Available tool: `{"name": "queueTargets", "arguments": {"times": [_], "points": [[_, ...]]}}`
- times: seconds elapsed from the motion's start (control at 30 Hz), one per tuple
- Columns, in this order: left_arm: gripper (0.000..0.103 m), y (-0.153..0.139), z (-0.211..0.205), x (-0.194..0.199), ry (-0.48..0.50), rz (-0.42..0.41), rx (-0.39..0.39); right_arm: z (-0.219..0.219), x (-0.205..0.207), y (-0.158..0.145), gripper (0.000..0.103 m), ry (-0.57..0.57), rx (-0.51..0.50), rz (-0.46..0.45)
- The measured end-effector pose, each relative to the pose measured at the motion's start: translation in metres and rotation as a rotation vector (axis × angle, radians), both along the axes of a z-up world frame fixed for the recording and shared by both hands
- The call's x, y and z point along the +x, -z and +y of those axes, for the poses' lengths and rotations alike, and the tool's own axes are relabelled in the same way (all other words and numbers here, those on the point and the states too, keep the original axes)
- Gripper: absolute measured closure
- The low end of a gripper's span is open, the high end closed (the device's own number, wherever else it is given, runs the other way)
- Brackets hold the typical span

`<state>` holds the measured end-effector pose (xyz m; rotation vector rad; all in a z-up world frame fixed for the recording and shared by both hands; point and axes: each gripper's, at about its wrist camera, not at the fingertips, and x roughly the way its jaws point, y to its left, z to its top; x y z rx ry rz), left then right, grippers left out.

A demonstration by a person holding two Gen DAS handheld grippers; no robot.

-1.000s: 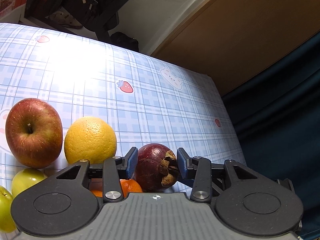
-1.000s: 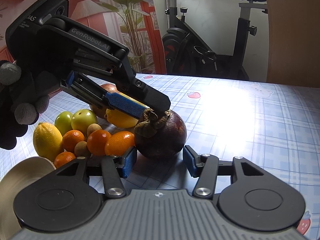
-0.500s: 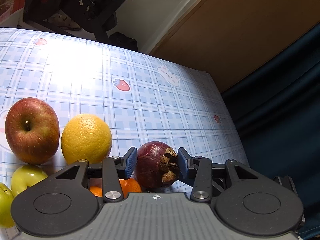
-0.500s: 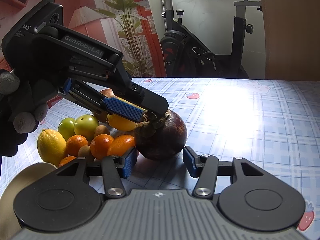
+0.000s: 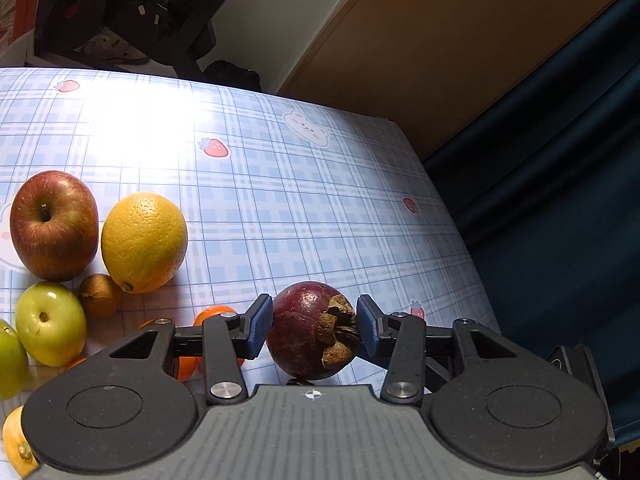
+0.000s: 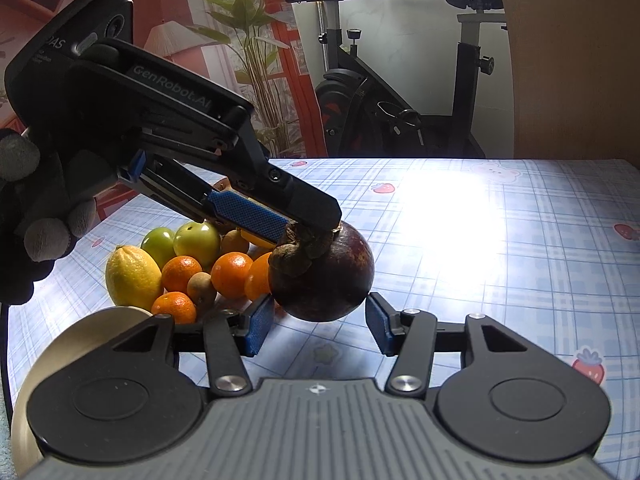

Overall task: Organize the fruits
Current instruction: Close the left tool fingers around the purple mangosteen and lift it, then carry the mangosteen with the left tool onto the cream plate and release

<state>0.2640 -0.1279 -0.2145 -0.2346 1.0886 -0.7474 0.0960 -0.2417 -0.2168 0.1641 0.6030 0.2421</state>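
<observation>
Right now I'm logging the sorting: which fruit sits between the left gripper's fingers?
The dark purple round mangosteen with the dry brown calyx. It alone is between the left gripper fingers; the other fruits lie clustered on the checked tablecloth.

Green apple (image 5: 10, 360) cut by left edge; tangerines (image 5: 212, 314) mostly hidden behind left tool (image 5: 314, 330); plate (image 6: 80, 332) partly hidden by right tool (image 6: 316, 324).
</observation>
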Motion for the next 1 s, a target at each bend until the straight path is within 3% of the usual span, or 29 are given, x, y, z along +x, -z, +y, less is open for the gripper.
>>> {"name": "queueTargets", "arguments": {"times": [0.07,0.23,0.47,1.0], "points": [[0.055,-0.003,0.003,-0.008,-0.007,-0.003,-0.003,0.003,-0.005,-0.005,0.049,-0.007,-0.007,-0.001],[0.043,-0.01,0.014,-0.03,-0.007,-0.023,0.035,0.021,-0.018,-0.027,0.05,-0.03,-0.001,-0.037],[0.044,0.008,0.048,-0.038,-0.069,0.033,-0.017,0.049,-0.019,-0.016,0.05,-0.063,-0.055,0.025],[0.045,0.002,0.069,-0.057,-0.04,-0.004,0.033,0.07,-0.022,-0.022,0.05,-0.111,-0.066,0.045]]}}
